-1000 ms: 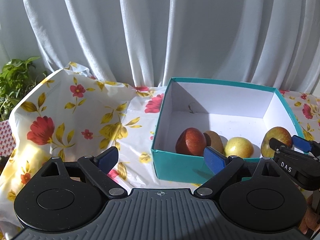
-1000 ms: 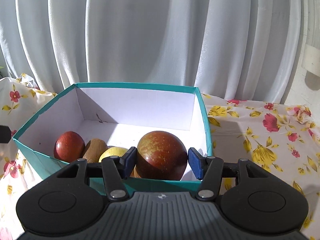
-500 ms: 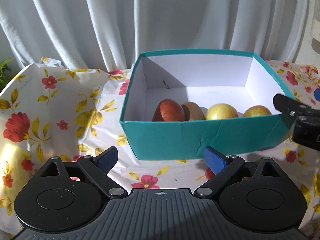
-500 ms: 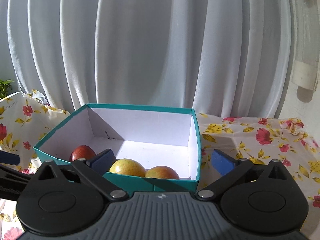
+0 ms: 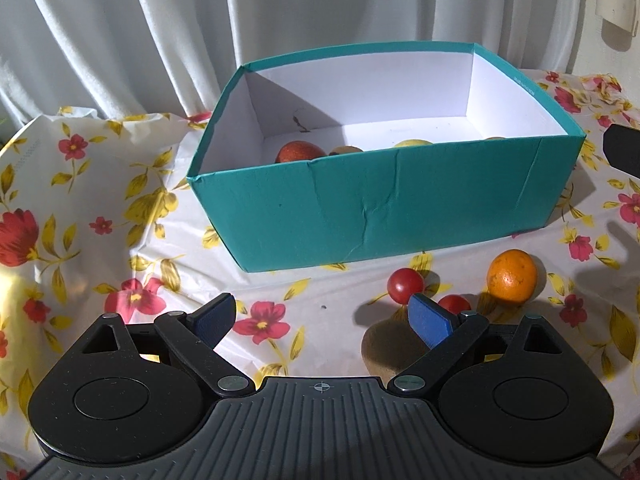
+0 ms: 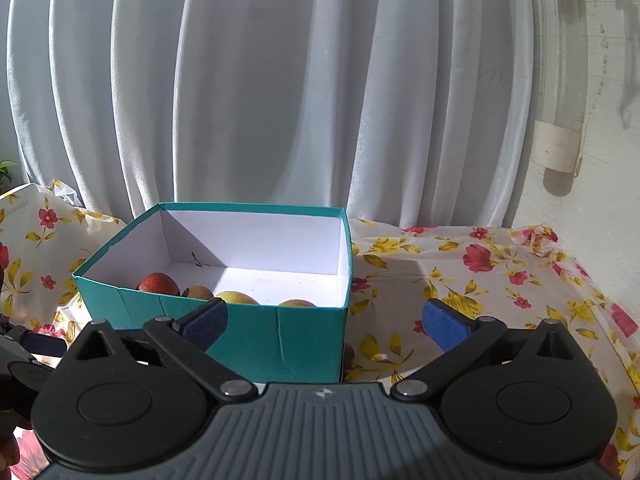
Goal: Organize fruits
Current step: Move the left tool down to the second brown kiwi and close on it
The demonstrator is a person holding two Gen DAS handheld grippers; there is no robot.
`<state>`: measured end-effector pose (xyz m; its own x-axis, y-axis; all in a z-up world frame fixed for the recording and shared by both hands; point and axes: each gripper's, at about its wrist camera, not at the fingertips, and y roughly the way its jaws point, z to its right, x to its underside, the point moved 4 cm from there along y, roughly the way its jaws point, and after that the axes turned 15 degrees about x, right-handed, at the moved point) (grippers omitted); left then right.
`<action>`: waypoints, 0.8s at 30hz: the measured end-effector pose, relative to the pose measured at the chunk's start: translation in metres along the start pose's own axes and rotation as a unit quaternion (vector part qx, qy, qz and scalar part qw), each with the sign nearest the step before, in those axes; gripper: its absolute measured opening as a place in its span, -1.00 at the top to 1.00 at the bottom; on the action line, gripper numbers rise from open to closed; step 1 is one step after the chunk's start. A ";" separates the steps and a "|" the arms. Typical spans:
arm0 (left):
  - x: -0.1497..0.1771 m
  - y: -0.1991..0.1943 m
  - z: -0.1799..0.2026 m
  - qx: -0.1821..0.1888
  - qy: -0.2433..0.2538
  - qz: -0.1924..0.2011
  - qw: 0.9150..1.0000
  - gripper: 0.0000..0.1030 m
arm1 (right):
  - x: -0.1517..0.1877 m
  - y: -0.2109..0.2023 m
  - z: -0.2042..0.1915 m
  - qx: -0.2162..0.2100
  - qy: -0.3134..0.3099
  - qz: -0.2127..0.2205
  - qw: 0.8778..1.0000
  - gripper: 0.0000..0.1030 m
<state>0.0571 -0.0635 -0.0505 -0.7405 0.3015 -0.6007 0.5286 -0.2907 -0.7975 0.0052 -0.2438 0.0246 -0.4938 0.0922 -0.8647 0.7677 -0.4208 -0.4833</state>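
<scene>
Both hand-held grippers (image 5: 322, 320) (image 6: 324, 322) spread, empty, teal box (image 5: 384, 216) holding 4 fruits (image 6: 158, 282)

- it looked like a home.
- a flowered plastic tablecloth (image 5: 120, 184) covered the table.
- white curtains (image 6: 280, 100) hung behind its far edge.
- a houseplant's leaves (image 6: 6, 168) showed past the left edge.

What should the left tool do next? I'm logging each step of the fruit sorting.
Probably shift the left tool, open and empty, toward the brown kiwi beside its blue finger, then close. The kiwi, two red tomatoes and an orange lie outside the teal box.
</scene>
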 end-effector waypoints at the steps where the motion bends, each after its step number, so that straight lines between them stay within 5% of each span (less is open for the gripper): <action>1: 0.001 0.002 0.001 0.000 -0.002 -0.001 1.000 -0.87 | 0.003 -0.001 0.002 0.002 -0.001 -0.003 1.000 -1.00; 12: 0.013 0.015 0.009 -0.005 -0.021 -0.004 1.000 -0.83 | 0.026 -0.011 0.010 -0.005 -0.010 0.000 1.000 -1.00; 24: 0.014 0.027 0.016 0.049 -0.034 -0.013 0.998 -0.41 | 0.033 -0.012 0.007 -0.013 -0.024 -0.004 1.000 -1.00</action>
<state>0.0544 -0.0820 -0.0798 -0.7811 0.2490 -0.5726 0.4686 -0.3724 -0.8011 -0.0233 -0.2422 0.0025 -0.5183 0.0514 -0.8537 0.7740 -0.3963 -0.4938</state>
